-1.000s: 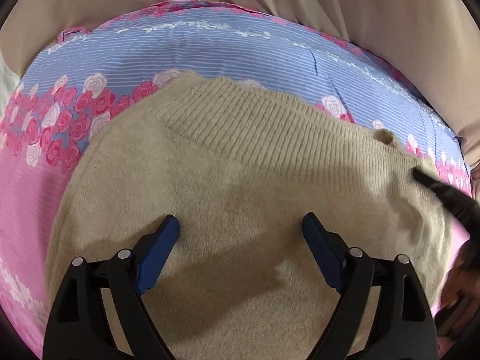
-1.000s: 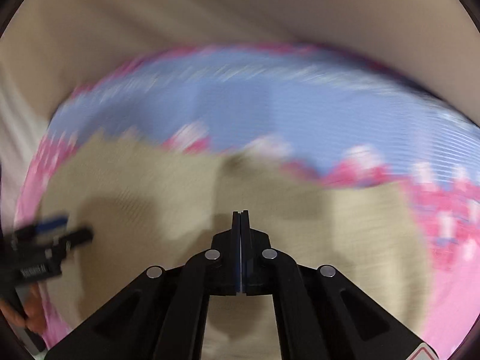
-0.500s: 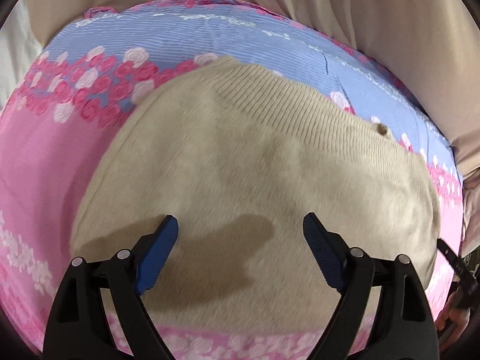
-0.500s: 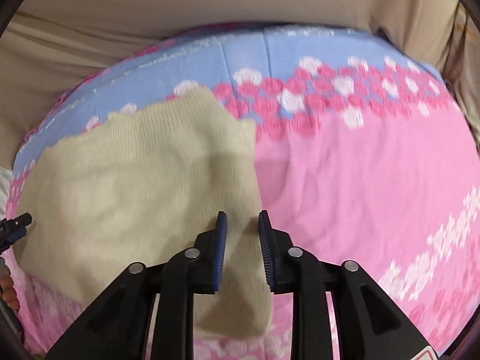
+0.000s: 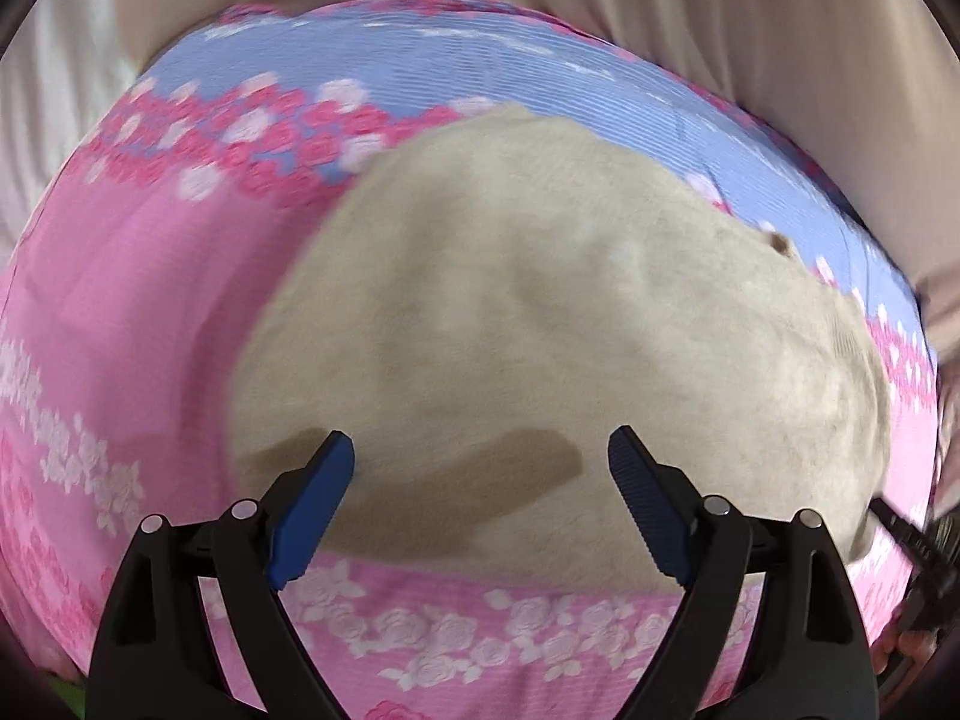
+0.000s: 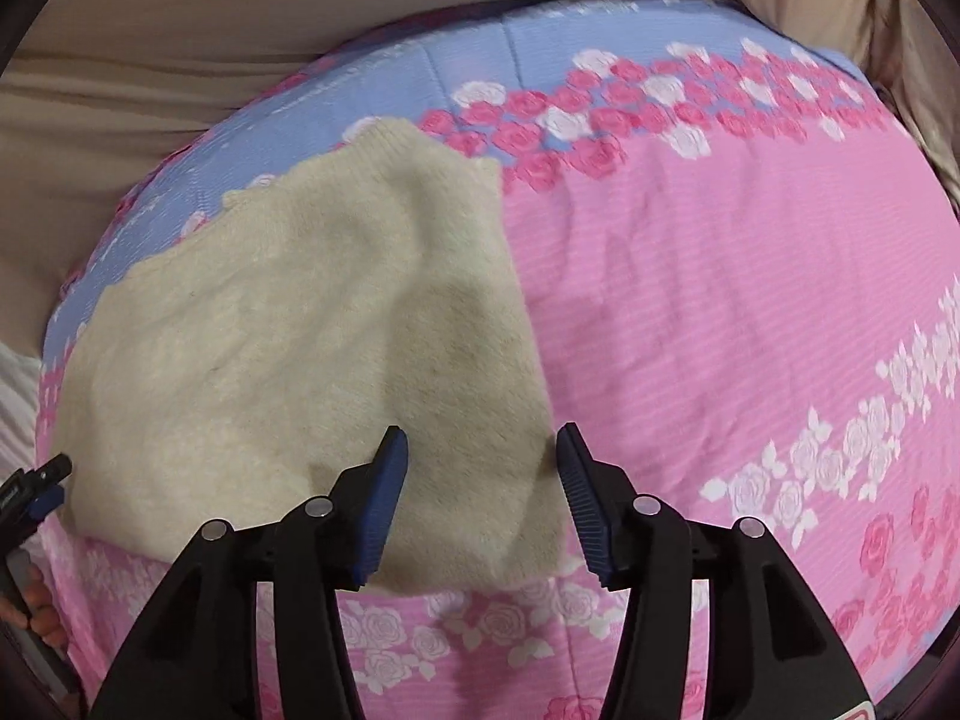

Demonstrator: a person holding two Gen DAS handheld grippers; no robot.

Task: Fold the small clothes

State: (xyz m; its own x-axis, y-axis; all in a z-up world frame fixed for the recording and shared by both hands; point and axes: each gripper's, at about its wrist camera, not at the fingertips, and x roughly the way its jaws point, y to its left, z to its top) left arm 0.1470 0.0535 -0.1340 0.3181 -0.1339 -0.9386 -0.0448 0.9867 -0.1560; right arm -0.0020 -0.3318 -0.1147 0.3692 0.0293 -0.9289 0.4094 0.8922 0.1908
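A folded beige knit sweater point(image 5: 570, 336) lies flat on a pink and blue rose-print blanket point(image 5: 138, 312). It also shows in the right wrist view point(image 6: 288, 372), left of centre. My left gripper point(image 5: 480, 468) is open and empty, held above the sweater's near edge. My right gripper point(image 6: 483, 456) is open and empty above the sweater's near right corner. The left gripper's tip point(image 6: 42, 480) shows at the left edge of the right wrist view. The right gripper's tip point(image 5: 912, 540) shows at the right edge of the left wrist view.
The blanket point(image 6: 750, 300) spreads wide to the right of the sweater. Beige sheets point(image 5: 660, 0) lie beyond the blanket's far edge, and in the right wrist view point(image 6: 240, 12) too. White cloth point(image 5: 48, 120) lies at the far left.
My right gripper has opened from shut and let go of the sweater. Both grippers have pulled back toward me, so the near blanket edge now shows.
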